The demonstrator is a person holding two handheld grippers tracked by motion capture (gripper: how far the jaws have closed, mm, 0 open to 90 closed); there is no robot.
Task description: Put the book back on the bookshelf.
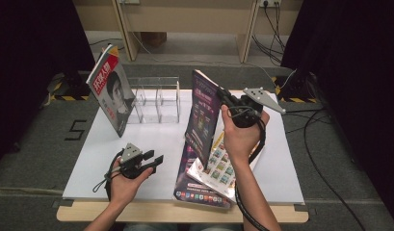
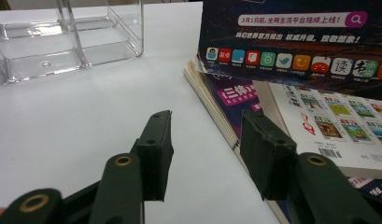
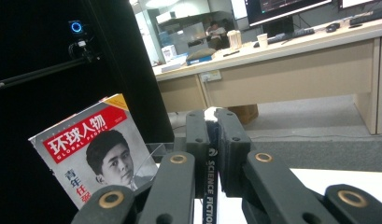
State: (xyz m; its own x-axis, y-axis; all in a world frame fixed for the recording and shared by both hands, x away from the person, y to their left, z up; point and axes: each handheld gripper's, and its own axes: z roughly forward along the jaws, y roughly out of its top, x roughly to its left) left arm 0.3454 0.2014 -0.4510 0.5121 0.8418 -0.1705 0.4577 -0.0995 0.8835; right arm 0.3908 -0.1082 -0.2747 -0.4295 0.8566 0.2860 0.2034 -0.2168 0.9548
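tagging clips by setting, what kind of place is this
Probably an office or lab set up for recording: black curtains around a white table, a camera on a boom, and desks with monitors behind.

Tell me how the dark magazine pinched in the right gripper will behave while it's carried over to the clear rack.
The dark magazine is thin and soft-covered, so it will probably flex and sway. The right gripper pinches it only at the spine edge, so the free pages may fan open. Its glossy cover looks slippery and could slide in the grip. The clear rack looks light and may shift if bumped.

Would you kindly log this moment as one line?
right gripper: shut on purple magazine, lifted upright | left gripper: open, empty | clear organizer: red magazine leaning
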